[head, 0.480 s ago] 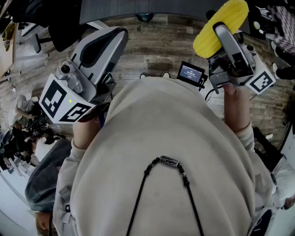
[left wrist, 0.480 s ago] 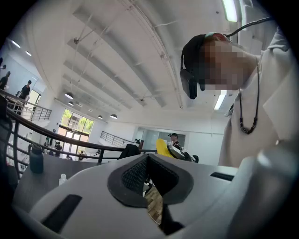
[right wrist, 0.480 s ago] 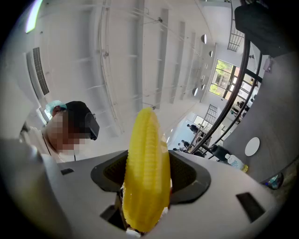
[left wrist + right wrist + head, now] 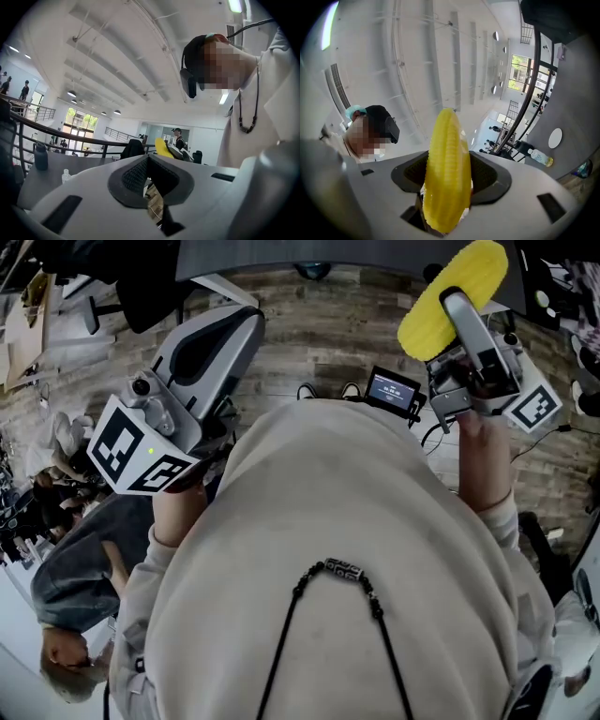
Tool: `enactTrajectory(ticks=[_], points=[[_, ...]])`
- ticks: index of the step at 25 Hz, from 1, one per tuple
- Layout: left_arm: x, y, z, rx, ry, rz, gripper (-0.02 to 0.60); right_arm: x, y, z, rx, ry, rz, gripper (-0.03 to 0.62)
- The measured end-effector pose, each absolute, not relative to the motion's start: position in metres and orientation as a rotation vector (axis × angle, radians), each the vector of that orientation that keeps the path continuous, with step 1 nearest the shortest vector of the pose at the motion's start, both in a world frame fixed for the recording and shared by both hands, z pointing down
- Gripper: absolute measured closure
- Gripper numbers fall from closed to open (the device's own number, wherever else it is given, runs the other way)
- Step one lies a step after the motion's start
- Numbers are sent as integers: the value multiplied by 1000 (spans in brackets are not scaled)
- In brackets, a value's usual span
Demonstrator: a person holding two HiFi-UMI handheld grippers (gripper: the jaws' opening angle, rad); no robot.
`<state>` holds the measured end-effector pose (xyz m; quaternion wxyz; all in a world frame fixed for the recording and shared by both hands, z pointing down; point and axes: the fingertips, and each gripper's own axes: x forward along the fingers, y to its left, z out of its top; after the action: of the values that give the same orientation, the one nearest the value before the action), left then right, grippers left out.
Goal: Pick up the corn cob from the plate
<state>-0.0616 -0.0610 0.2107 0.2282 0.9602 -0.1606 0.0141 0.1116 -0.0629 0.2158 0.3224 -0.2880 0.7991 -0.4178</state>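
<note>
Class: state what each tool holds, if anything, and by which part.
The right tool grips the yellow corn cob by its sides, about midway along its length. The left tool holds nothing; its jaws are together.

The person's own torso [image 4: 328,615], in a beige sweater, is filling the centre and bottom of the head view and blocking any way straight down. The left hand-held gripper [image 4: 234,326], jaws pressed together, is taking up the upper left. The right hand-held gripper [image 4: 450,302], clamping the corn cob [image 4: 473,263], is taking up the upper right. Between them a strip of wooden floor [image 4: 319,334] is lying open, narrowed by a small screen device [image 4: 391,390]. A bystander [image 4: 80,568] is crowding the lower left.
</note>
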Motion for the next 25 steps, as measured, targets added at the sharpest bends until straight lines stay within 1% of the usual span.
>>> enactTrajectory(ticks=[9, 18, 25], points=[[-60, -60, 224, 2610, -459, 80, 578, 120, -63, 222, -728, 2088, -1091, 335], [-49, -65, 217, 2612, -487, 61, 578, 140, -55, 227, -759, 2054, -1088, 335], [-51, -56, 214, 2630, -434, 49, 578, 142, -48, 228, -785, 2055, -1075, 335]])
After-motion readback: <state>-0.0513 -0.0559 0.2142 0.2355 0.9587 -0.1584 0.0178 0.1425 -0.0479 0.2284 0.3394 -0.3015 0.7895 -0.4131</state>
